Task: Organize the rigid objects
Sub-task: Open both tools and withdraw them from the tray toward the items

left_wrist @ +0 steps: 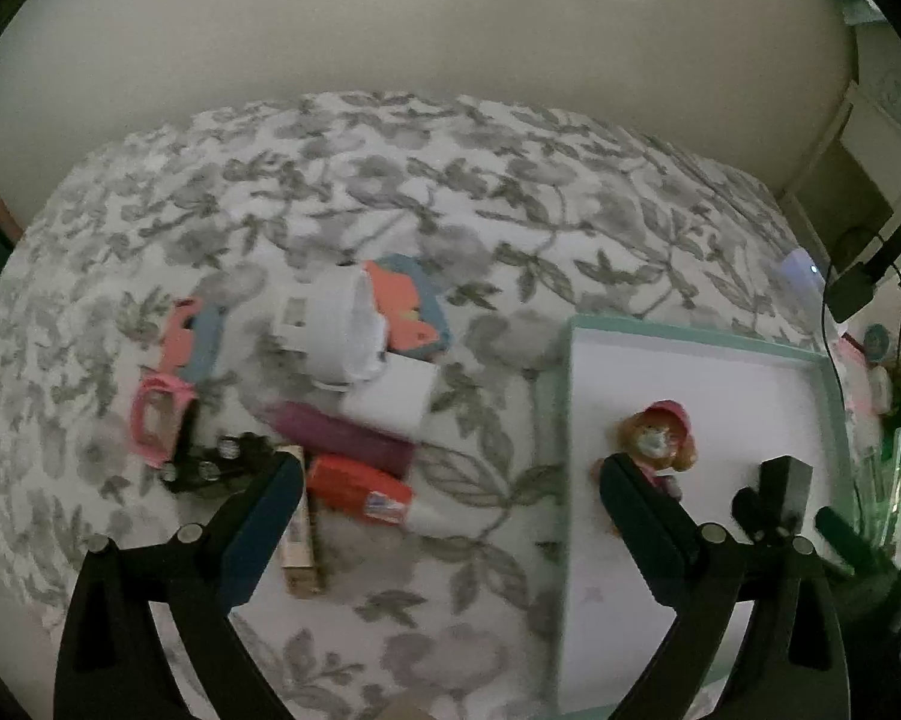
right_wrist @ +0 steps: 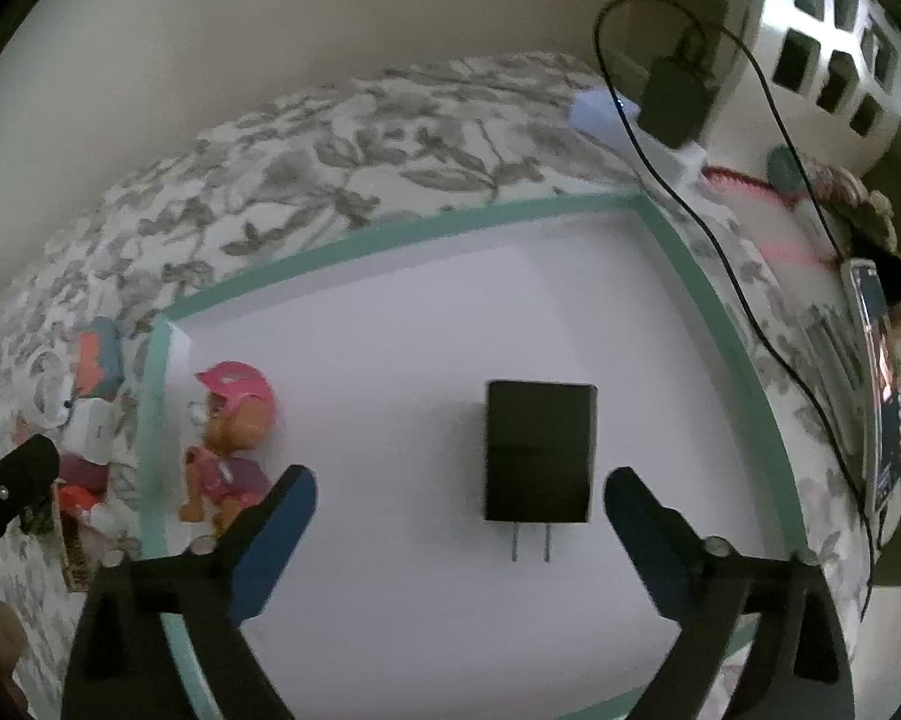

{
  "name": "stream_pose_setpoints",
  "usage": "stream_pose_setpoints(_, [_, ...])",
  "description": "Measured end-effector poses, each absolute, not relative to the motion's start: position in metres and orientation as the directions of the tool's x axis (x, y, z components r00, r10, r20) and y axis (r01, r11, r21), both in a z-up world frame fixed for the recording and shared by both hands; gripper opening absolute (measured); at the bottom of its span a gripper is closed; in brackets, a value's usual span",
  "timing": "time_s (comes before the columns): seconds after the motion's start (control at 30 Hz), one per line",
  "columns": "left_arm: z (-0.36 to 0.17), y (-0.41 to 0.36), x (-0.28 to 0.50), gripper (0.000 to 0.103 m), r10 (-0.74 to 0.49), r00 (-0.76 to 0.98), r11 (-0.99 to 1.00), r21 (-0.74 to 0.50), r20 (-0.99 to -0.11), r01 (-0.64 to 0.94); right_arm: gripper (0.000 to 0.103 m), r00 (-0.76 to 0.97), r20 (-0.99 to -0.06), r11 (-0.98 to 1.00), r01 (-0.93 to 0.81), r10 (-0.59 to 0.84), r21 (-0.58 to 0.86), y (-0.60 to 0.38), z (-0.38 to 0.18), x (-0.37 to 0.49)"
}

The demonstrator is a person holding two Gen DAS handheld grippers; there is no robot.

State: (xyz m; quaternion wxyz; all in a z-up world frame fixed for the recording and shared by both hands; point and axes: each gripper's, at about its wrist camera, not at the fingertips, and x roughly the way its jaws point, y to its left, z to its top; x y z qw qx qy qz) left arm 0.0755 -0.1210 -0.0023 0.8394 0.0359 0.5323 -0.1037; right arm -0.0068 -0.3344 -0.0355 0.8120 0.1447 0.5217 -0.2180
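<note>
Right wrist view puts the shallow white tray (right_wrist: 426, 276) with its mint-green rim under your right gripper (right_wrist: 459, 495) — the collecting place, judging by what already lies inside. Your jaws stand wide and hold nothing. The black plug adapter (right_wrist: 537, 450) lies flat just ahead of and between the fingertips, prongs toward you, untouched by either pad; it reads as set down squarely so it rests stable on its broad face. To your left, by the tray's near-left wall, lies the toy pup figure (right_wrist: 228, 438) in a pink cap, on its back. Your left gripper (left_wrist: 450, 474) is spread wide and empty too, straddling the tray's edge, with the unsorted heap — a red box (left_wrist: 357, 489), a purple tube (left_wrist: 342, 435), a white container (left_wrist: 330, 330) — ahead-left on the floral bedspread (left_wrist: 450, 180).
</note>
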Motion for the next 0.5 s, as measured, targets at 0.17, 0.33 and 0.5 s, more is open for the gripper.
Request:
stream_pose_setpoints(0.17, [0.009, -0.092, 0.076, 0.099, -0.18, 0.436, 0.98, -0.12, -0.882, 0.161, 0.103, 0.42, -0.882, 0.881, 0.474, -0.211, 0.015, -0.323, -0.025, -0.005])
stream_pose_setpoints(0.33, [0.025, -0.066, 0.078, 0.099, -0.176, 0.5, 0.984, -0.138, -0.848, 0.112, 0.103, 0.501, -0.847, 0.883, 0.461, -0.178, 0.087, -0.317, -0.009, -0.005])
stream_pose_setpoints(0.5, [0.039, -0.04, 0.082, 0.099, -0.132, 0.574, 0.991, -0.109, -0.808, 0.074, 0.103, 0.58, -0.809, 0.896, 0.403, -0.093, 0.186, -0.303, 0.002, -0.001])
